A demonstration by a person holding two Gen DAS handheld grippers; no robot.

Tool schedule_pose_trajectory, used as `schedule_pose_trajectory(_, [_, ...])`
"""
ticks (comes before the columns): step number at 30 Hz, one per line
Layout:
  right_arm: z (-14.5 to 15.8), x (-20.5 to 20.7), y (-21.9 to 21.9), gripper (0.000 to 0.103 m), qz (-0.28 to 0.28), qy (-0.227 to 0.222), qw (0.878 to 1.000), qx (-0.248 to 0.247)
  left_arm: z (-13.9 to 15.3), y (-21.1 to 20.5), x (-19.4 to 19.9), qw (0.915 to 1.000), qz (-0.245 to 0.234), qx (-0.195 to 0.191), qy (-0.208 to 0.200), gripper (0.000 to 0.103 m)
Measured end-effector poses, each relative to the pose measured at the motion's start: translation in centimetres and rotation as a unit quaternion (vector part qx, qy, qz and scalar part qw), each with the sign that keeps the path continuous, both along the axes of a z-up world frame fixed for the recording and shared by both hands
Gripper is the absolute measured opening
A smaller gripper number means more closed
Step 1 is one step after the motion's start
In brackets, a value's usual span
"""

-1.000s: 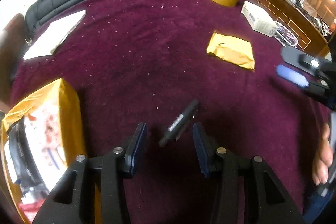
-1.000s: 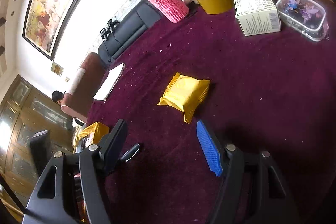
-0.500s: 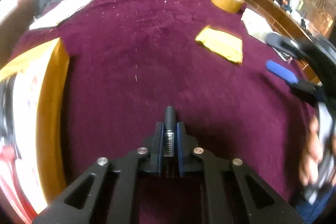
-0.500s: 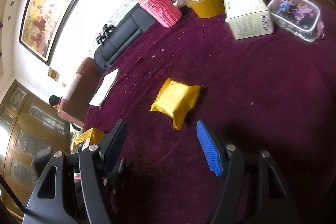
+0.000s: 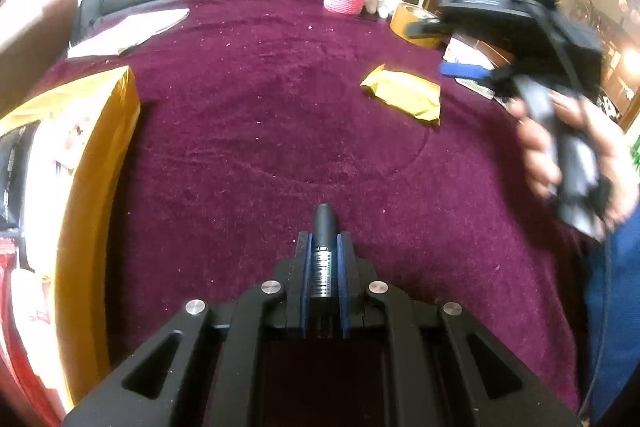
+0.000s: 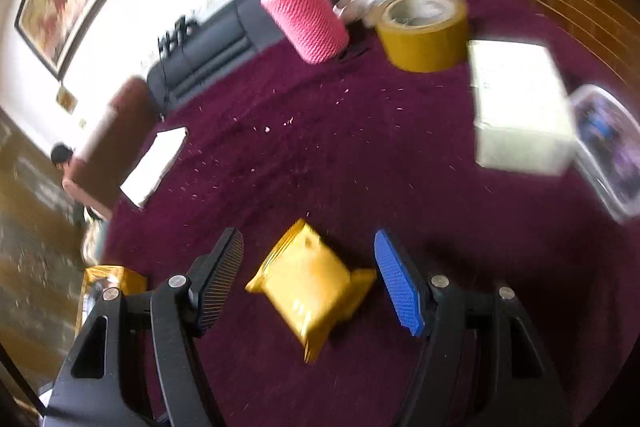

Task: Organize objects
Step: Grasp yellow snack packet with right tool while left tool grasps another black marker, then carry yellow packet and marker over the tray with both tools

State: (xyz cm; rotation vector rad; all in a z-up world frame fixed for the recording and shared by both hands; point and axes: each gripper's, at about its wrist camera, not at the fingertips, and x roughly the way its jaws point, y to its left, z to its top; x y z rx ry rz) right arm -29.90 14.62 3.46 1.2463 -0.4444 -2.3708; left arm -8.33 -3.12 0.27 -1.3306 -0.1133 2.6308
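The left claw (image 5: 324, 247) is pinching a black marker (image 5: 323, 227), its tip poking forward above the maroon tabletop (image 5: 280, 131). Only this view is showing the big yellow box (image 5: 92, 187) lying at the left. The right-wrist view is showing the right claw (image 6: 308, 279) spread wide around the yellow snack packet (image 6: 312, 287), with the pink cup (image 6: 304, 11), tape roll (image 6: 424, 31) and white box (image 6: 520, 107) sitting beyond.
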Motion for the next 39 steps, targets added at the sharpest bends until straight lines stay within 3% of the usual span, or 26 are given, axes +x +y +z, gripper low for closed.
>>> schedule_pose_trajectory(5, [-2.2, -1.3, -2.1, 0.068, 0.063, -0.041, 0.997, -0.008, 0.0, -0.2, 0.0, 1.0, -0.005, 0.006, -0.001, 0.009])
schedule_pose_trajectory(9, [-1.6, 1.5, -4.5, 0.068, 0.126, -0.02, 0.99, 0.055, 0.1, -0.4, -0.1, 0.9999, -0.006, 0.011, -0.004, 0.009])
schedule_pose_trajectory(12, [-1.8, 3.0, -6.1, 0.067, 0.129, 0.016, 0.982, 0.134, 0.1, -0.4, -0.1, 0.9999, -0.006, 0.011, -0.003, 0.009])
schedule_pose_trajectory(14, [-2.7, 3.6, -6.7, 0.067, 0.132, 0.02, 0.979, 0.153, 0.1, -0.6, -0.2, 0.9999, -0.006, 0.014, -0.002, 0.009])
schedule_pose_trajectory(16, [-3.1, 4.6, -7.2, 0.06, 0.124, 0.04, 0.975, 0.181, 0.0, -0.5, -0.2, 0.9999, -0.006, 0.013, 0.0, 0.009])
schedule_pose_trajectory(17, [-3.3, 5.1, -7.4, 0.048, 0.12, 0.051, 0.971, 0.201, 0.0, -0.5, -0.2, 0.9999, -0.006, 0.01, 0.001, 0.009])
schedule_pose_trajectory(19, [-3.4, 5.9, -7.6, 0.046, 0.114, 0.07, 0.966, 0.224, 0.0, -0.3, 0.0, 1.0, -0.006, 0.006, 0.004, 0.009])
schedule_pose_trajectory(25, [-3.2, 6.1, -6.6, 0.043, 0.1, 0.063, 0.973, 0.2, 0.0, 0.4, 0.2, 0.9997, -0.007, -0.02, 0.014, 0.009])
schedule_pose_trajectory(31, [-2.9, 6.1, -5.8, 0.043, 0.086, 0.043, 0.982, 0.163, 0.0, 0.3, 0.2, 0.9996, -0.004, -0.022, 0.017, 0.009])
schedule_pose_trajectory(39, [-0.2, 11.8, -3.5, 0.043, 0.073, 0.048, 0.988, 0.125, 0.1, 0.5, 0.7, 0.9993, -0.007, -0.029, 0.022, 0.009])
